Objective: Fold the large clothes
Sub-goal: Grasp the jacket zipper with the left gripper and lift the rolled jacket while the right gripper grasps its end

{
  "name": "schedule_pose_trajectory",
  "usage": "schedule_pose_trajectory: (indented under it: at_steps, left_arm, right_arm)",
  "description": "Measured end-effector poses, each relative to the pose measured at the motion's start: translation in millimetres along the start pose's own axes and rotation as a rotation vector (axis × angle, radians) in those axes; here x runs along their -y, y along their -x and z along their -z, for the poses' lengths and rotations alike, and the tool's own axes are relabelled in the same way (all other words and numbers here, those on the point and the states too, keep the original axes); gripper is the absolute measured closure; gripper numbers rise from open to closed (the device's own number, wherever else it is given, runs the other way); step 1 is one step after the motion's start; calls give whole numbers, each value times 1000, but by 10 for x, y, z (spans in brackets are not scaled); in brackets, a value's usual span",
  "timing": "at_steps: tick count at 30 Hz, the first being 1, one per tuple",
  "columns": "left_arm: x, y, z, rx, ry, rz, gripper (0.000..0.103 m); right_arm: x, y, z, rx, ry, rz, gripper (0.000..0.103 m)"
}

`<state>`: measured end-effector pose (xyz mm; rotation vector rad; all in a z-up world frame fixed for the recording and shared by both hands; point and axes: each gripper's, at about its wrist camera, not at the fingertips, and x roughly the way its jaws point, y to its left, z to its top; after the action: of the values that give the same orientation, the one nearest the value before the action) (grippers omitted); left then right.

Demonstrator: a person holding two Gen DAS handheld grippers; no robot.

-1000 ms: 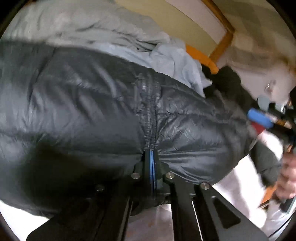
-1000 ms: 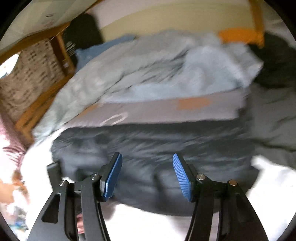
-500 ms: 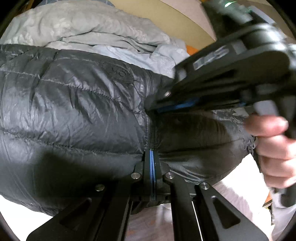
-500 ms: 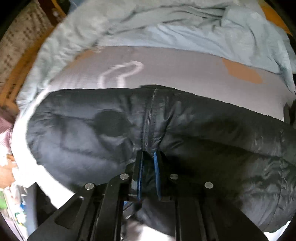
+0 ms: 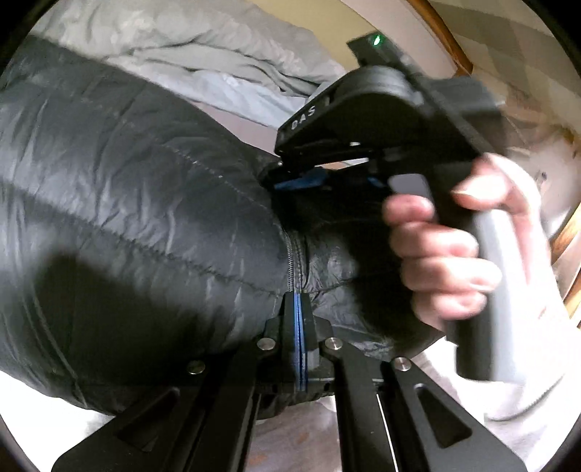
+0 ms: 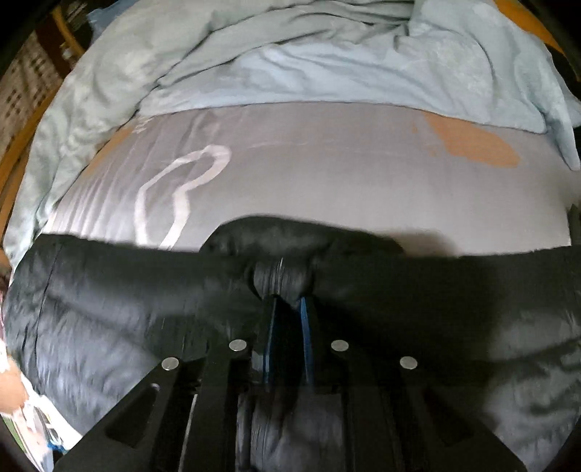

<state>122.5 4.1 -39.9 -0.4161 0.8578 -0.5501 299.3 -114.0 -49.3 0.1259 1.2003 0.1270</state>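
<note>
A black quilted puffer jacket [image 5: 127, 218] lies on a bed and fills both views; it also shows in the right wrist view [image 6: 109, 326]. My left gripper [image 5: 299, 308] is shut on the jacket's near edge, right at the zipper. My right gripper [image 6: 287, 305] is shut on a bunched fold of the jacket by the zipper. In the left wrist view the right gripper [image 5: 301, 181] reaches in from the right, held by a hand [image 5: 446, 254], its blue pads pinching the jacket further along the same zipper.
A grey sheet [image 6: 326, 174] with a white outline print covers the bed beyond the jacket. A rumpled pale blue duvet [image 6: 290, 54] is piled at the far side. A wooden bed frame [image 5: 435, 21] and a woven basket [image 6: 25, 83] stand at the edges.
My right gripper swung in from open above the jacket and shut on its zipper fold, then pulled it up and toward me. My left gripper stayed shut on the jacket edge.
</note>
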Motion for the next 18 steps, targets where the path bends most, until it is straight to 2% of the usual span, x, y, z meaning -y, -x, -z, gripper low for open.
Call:
schedule_pose_trajectory:
  at_steps: [3, 6, 8, 10, 13, 15, 17, 18]
  left_arm:
    - [48, 8, 13, 7, -21, -23, 99]
    - [46, 8, 22, -1, -11, -4, 99]
    - [9, 14, 18, -3, 6, 13, 99]
    - [35, 22, 25, 1, -7, -1, 99]
    - [95, 26, 34, 8, -29, -25, 99]
    - [118, 45, 60, 10, -34, -31, 99]
    - [156, 42, 63, 17, -56, -57, 99]
    - [175, 29, 57, 22, -73, -77, 99]
  right_arm:
    - [30, -139, -41, -12, -23, -7, 90]
    - [-60, 78, 20, -1, 15, 62, 89]
    - [-42, 459, 127, 68, 19, 10, 89]
    - [35, 936, 331, 181, 37, -48, 89]
    - [275, 1519, 771, 334, 33, -68, 89]
    - [454, 1804, 1126, 401, 27, -56, 73]
    - [669, 2099, 1577, 540, -8, -47, 7]
    - [804, 2227, 1839, 625, -60, -25, 1]
